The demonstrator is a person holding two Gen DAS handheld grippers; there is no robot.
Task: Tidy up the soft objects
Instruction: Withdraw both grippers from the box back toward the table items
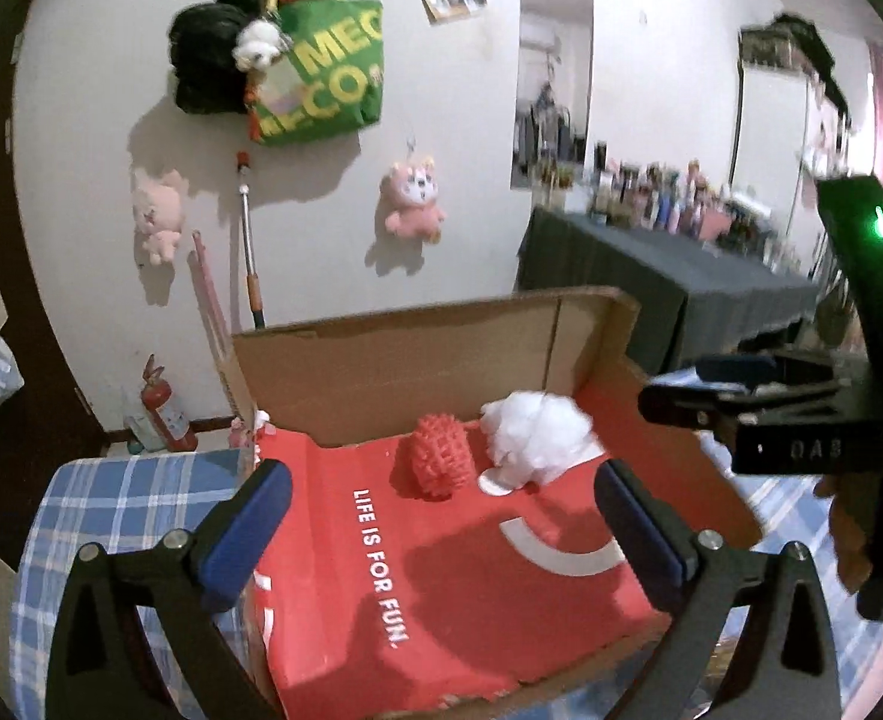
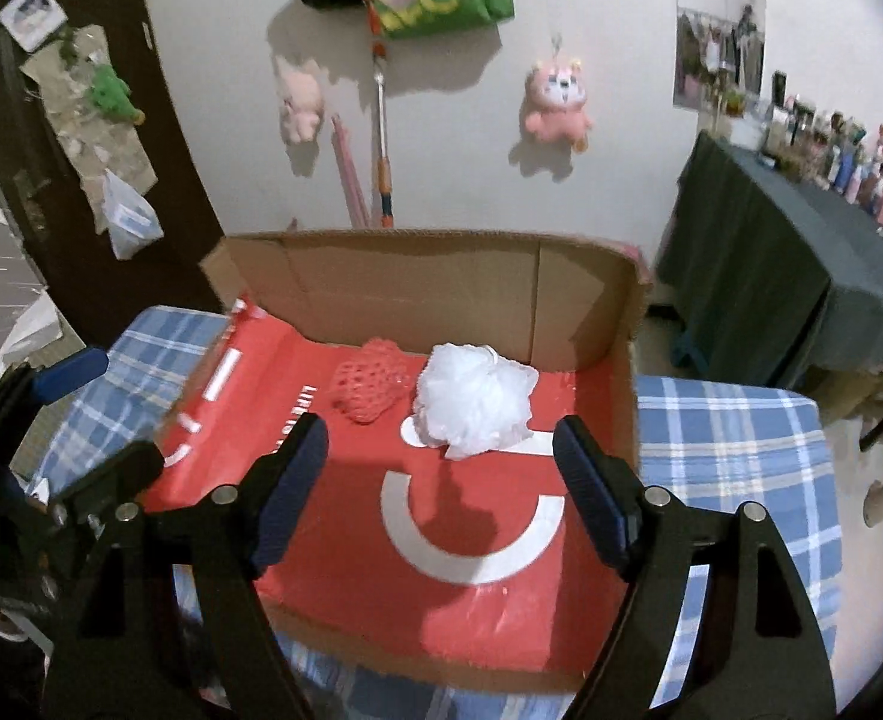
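An open cardboard box (image 1: 417,354) with a red printed floor sits on a blue plaid surface; it also shows in the right wrist view (image 2: 417,294). Inside at the back lie a red knobbly soft ball (image 1: 438,457) (image 2: 369,383) and a white fluffy mesh puff (image 1: 540,435) (image 2: 474,399), side by side. My left gripper (image 1: 441,531) is open and empty above the box's front. My right gripper (image 2: 441,483) is open and empty, just short of the puff. The right gripper also appears at the right edge of the left wrist view (image 1: 771,414).
The plaid cloth (image 2: 735,450) covers the surface under the box. Behind is a white wall with a green bag (image 1: 321,72) and pink plush toys (image 1: 414,201) hanging. A dark-clothed table (image 2: 801,276) with bottles stands at the right. A fire extinguisher (image 1: 162,405) stands on the floor.
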